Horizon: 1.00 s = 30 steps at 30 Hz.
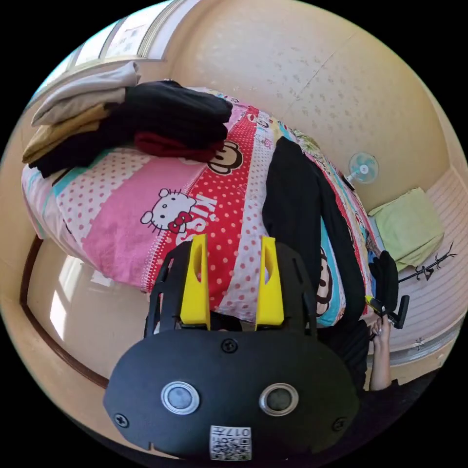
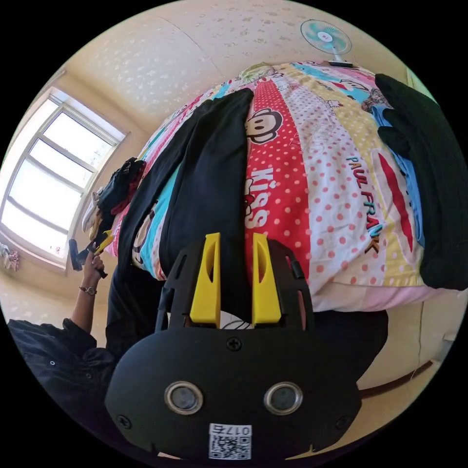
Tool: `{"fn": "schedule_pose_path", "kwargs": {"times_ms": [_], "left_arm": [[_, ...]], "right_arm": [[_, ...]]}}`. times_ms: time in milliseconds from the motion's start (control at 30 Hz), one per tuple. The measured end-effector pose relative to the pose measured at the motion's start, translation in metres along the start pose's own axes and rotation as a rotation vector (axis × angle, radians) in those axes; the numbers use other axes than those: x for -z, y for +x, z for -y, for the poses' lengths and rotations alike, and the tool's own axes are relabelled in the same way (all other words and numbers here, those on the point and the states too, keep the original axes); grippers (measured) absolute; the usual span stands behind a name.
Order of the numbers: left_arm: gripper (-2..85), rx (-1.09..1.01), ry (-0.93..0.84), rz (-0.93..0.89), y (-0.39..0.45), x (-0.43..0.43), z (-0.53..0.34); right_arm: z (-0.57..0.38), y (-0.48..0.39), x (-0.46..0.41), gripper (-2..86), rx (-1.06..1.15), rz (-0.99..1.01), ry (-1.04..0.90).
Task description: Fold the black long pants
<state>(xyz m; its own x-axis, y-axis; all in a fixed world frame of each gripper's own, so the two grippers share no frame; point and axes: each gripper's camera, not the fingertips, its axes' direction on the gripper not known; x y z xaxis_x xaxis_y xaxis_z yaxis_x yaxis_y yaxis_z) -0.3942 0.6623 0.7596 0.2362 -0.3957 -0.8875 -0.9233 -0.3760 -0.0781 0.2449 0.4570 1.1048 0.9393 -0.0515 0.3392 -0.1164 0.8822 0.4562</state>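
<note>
Colours and patterns, as I logged them. Black long pants (image 2: pixel 209 195): plain black, laid across the bed cover. Bed cover (image 1: pixel 122 214): stripes of pink, red, white, turquoise and yellow, polka-dotted, with cartoon cat and monkey prints. Left gripper (image 1: pixel 233 273) and right gripper (image 2: pixel 235 280): yellow jaws on black bodies. Pile of folded clothes (image 1: pixel 122 122) at the bed's far corner: grey, mustard, black and dark red. Second dark garment (image 2: pixel 429 185) by the bed's edge: black. Wall (image 1: pixel 302 63): cream, faintly speckled. Fan (image 1: pixel 363 168): pale turquoise. I noted a lime-green cloth (image 1: pixel 409 224) too.
</note>
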Motion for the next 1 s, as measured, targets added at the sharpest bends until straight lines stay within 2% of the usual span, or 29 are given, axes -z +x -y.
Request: {"fn": "schedule_pose_path", "kwargs": {"times_ms": [33, 100, 200, 233, 333, 400, 433, 467, 500, 567, 633, 700, 767, 867, 900, 1000], "left_arm": [[15.8, -0.012, -0.017, -0.041, -0.005, -0.016, -0.001], [15.8, -0.052, 0.022, 0.062, 0.012, -0.015, -0.01], [9.4, -0.157, -0.036, 0.171, 0.059, -0.029, -0.029], [2.5, -0.18, -0.05, 0.102, 0.071, -0.034, -0.039], [-0.2, -0.209, -0.127, -0.045, 0.076, -0.036, -0.051], [-0.5, -0.205, -0.198, -0.221, 0.071, -0.021, -0.047], [-0.5, -0.234, -0.169, -0.386, 0.074, 0.007, -0.046], [-0.5, -0.299, -0.087, -0.416, 0.085, 0.046, -0.048], [-0.5, -0.342, -0.048, -0.364, 0.093, 0.065, -0.049], [-0.1, -0.482, 0.106, -0.021, 0.114, 0.12, -0.057], [0.6, -0.432, 0.171, 0.152, 0.099, 0.126, -0.053], [2.9, -0.371, 0.129, 0.171, 0.07, 0.106, -0.039], [11.4, -0.26, -0.065, 0.049, 0.022, 0.045, -0.013], [10.0, -0.156, -0.335, -0.084, -0.008, -0.041, -0.007], [9.1, -0.131, -0.313, -0.052, -0.007, -0.042, -0.01], [4.4, -0.253, -0.053, 0.1, 0.054, 0.015, -0.029]], "right_arm": [[-0.007, -0.001, -0.004, 10.1, -0.024, 0.005, -0.001], [-0.013, -0.001, -0.013, 10.2, -0.058, 0.024, -0.013], [-0.019, -0.005, -0.022, 10.4, -0.067, 0.034, 0.011], [-0.021, -0.008, -0.024, 10.2, -0.06, 0.028, 0.008], [-0.032, -0.013, -0.031, 9.4, -0.036, 0.005, 0.044], [-0.038, -0.014, -0.034, 8.7, -0.043, 0.014, 0.055], [-0.04, -0.015, -0.036, 8.1, -0.048, 0.011, 0.047], [-0.042, -0.015, -0.038, 7.4, -0.045, -0.003, 0.036], [-0.043, -0.015, -0.039, 7.0, -0.044, -0.012, 0.033], [-0.047, -0.014, -0.044, 6.2, -0.055, -0.001, 0.051], [-0.047, -0.011, -0.049, 6.1, -0.088, 0.026, 0.07], [-0.043, -0.01, -0.055, 6.1, -0.108, 0.042, 0.061], [-0.039, -0.012, -0.06, 6.2, -0.099, 0.037, 0.048], [-0.041, -0.018, -0.065, 6.2, -0.072, 0.022, 0.064], [-0.041, -0.018, -0.066, 6.2, -0.068, 0.021, 0.067], [-0.043, -0.019, -0.07, 6.2, -0.064, 0.035, 0.072]]}}
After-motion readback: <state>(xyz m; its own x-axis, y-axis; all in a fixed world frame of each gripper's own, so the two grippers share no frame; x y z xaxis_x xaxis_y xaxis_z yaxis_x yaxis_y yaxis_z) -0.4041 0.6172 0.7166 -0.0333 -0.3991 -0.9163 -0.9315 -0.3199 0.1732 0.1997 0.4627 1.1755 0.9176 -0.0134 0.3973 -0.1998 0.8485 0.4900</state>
